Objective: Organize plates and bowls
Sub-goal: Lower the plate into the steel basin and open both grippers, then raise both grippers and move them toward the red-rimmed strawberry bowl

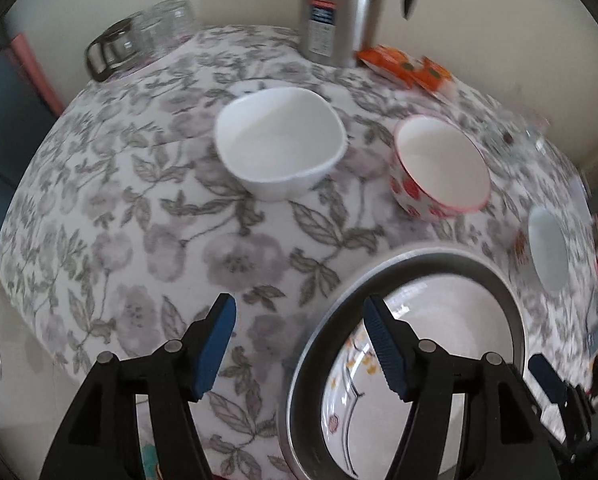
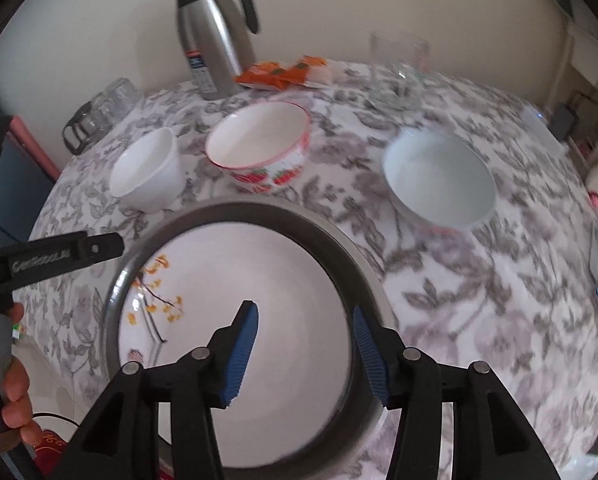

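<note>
A steel plate [image 1: 439, 261] [image 2: 259, 210] lies on the flowered tablecloth with a white plate with yellow flowers [image 1: 443, 320] [image 2: 267, 280] resting in it. My left gripper [image 1: 299, 308] hangs open over the steel plate's left rim, and nothing is between its pads. My right gripper [image 2: 305, 312] is open above the plate's right side, its right finger over the rim. Behind stand a plain white bowl [image 1: 279, 140] [image 2: 147, 172], a strawberry-patterned bowl [image 1: 439, 164] [image 2: 259, 144] and a pale bowl [image 1: 547, 248] [image 2: 439, 180], all upright and apart.
A steel thermos jug [image 1: 339, 12] [image 2: 215, 40], upturned glass cups [image 1: 139, 40] [image 2: 99, 112], orange packets [image 1: 407, 64] [image 2: 283, 72] and a stemmed glass [image 2: 399, 68] line the table's far edge. A person's hand [image 2: 15, 380] holds the left gripper's handle.
</note>
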Motion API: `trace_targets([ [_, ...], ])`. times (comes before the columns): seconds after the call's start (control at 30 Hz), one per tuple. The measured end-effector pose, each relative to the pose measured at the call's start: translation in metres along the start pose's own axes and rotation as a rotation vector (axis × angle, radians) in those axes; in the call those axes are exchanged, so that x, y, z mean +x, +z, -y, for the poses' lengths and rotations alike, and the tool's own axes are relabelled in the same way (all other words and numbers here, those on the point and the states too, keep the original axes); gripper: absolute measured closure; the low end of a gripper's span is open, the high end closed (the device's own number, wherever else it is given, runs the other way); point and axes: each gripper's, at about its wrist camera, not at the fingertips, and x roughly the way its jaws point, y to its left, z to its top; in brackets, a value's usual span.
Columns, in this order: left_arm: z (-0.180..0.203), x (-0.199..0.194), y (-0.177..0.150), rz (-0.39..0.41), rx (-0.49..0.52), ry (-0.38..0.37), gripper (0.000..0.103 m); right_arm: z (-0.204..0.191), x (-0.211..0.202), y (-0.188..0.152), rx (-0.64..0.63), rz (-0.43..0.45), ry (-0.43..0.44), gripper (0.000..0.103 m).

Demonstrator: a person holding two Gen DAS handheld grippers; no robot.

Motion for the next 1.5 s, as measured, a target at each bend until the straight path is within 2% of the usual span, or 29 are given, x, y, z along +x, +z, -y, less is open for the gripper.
trace_targets([
  [0.13,-0.001,-0.005,0.004,0.022,-0.036,0.016,0.029,-0.004,0.005,0.002,-0.015,0.005,0.026,0.049],
  [0.3,-0.001,-0.005,0.002,0.028,-0.045,0.027,0.029,-0.006,0.009,-0.005,-0.030,-0.009,0.050,0.049],
  [0.57,-0.013,-0.006,-0.001,0.034,-0.101,-0.003,0.029,-0.012,0.005,-0.014,-0.062,0.005,0.074,0.049],
  [0.63,-0.016,-0.007,-0.002,0.042,-0.112,-0.009,0.029,-0.011,0.005,-0.016,-0.055,0.007,0.063,0.049],
  [0.7,-0.017,-0.008,-0.001,0.049,-0.113,-0.019,0.023,-0.010,0.003,-0.017,-0.053,0.015,0.058,0.049],
  [0.73,-0.019,-0.008,-0.001,0.051,-0.117,-0.023,0.015,-0.010,0.002,-0.016,-0.050,0.019,0.055,0.049],
  [0.77,-0.020,-0.009,-0.001,0.055,-0.121,-0.023,0.014,-0.009,0.001,-0.016,-0.048,0.024,0.054,0.049],
  [1.0,-0.034,-0.009,0.001,0.078,-0.156,-0.043,0.014,-0.013,-0.008,-0.019,-0.026,0.057,0.043,0.049],
  [1.17,-0.041,-0.009,0.003,0.091,-0.140,-0.056,0.014,-0.011,-0.013,-0.019,0.015,0.074,0.024,0.049],
  [1.5,-0.077,-0.010,0.017,0.111,-0.202,-0.166,0.014,-0.018,-0.018,-0.016,0.055,0.093,-0.042,0.049],
])
